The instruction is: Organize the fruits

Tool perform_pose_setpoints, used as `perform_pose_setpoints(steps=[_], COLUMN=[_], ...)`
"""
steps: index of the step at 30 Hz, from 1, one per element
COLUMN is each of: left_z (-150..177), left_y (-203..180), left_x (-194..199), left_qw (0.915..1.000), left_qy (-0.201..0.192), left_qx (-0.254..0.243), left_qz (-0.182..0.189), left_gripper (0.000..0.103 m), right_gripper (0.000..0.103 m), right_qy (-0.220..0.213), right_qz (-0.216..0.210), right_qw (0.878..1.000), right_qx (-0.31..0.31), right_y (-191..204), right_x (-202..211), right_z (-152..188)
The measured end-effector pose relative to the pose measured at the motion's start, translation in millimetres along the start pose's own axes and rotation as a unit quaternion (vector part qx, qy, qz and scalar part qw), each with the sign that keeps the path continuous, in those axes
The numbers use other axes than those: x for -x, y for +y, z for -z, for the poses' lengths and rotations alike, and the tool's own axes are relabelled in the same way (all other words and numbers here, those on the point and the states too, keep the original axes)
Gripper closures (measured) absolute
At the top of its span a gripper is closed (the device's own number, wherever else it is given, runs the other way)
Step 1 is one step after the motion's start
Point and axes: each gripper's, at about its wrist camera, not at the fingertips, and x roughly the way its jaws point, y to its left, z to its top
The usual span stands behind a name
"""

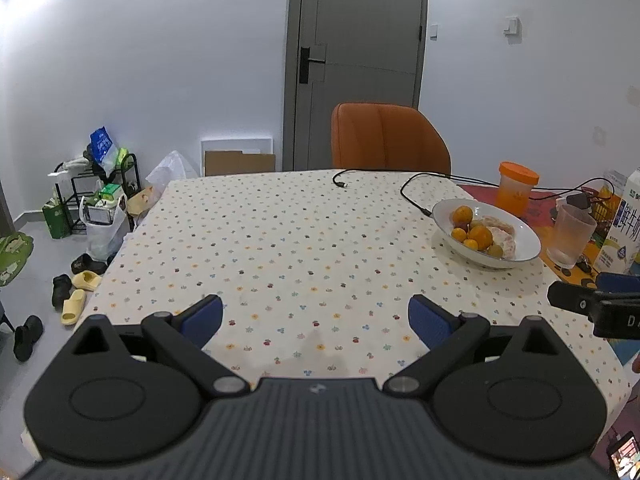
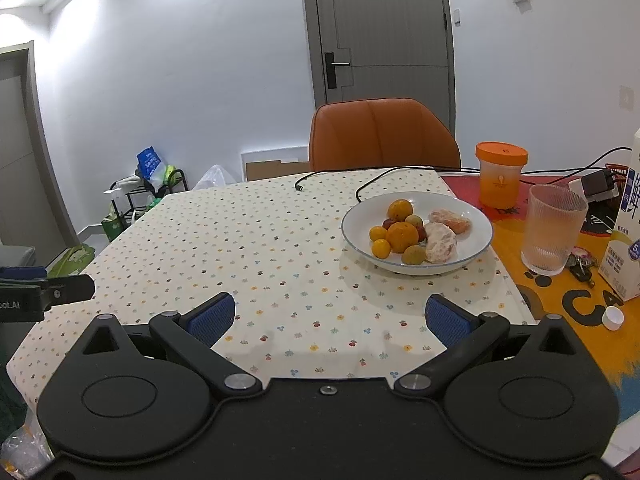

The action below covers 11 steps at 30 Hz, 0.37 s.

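Both claws spread wide, nothing between the pads, both hovering over the bench [image 2: 280, 240] with its flower-print cloth. Left claw [image 1: 315, 320] sits low at 6 o'clock in its own view; right claw [image 2: 330, 318] same in its view. Right claw tip also pokes in at 3 o'clock of the left view, left claw tip at 9 o'clock of the right view.

Fruits all in the white bowl [image 2: 476, 248], at 1 o'clock from the right claw, 2 o'clock from the left claw. Inside: big orange [image 2: 402, 236] in the middle, another orange [image 2: 400, 209] behind it, two small oranges [image 2: 380, 241] at 9 o'clock of the big one, a green plum [image 2: 414, 255] at front, two peeled citrus pieces [image 2: 440, 242] on the 3 o'clock side. Reddish fruit partly hidden behind the big orange, can't tell the kind.

Ribbed glass [image 2: 554, 228] just at 3 o'clock of the bowl, apart from it. Orange-lidded cup [image 2: 501, 180] behind at 1 o'clock. Milk carton [image 2: 628, 224] at far right edge. White cap [image 2: 613, 317] on the orange mat. Black cable [image 2: 360, 194] runs behind the bowl. Orange chair [image 2: 382, 136] at 12 o'clock.
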Motion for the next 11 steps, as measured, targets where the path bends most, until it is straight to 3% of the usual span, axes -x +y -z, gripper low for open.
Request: perform_pose_setpoints(steps=[11], left_z=[-0.7], left_y=[-2.4], left_x=[-0.1], left_qw=[1.0000], left_qy=[0.001], left_qx=[0.001], left_qz=[0.002], left_gripper=[0.005], right_gripper=[0.000], right_qy=[0.003], right_qz=[0.002], right_qw=[1.000], right_qx=[-0.002], right_y=[-2.5], right_x=[-1.2], right_z=[2.6])
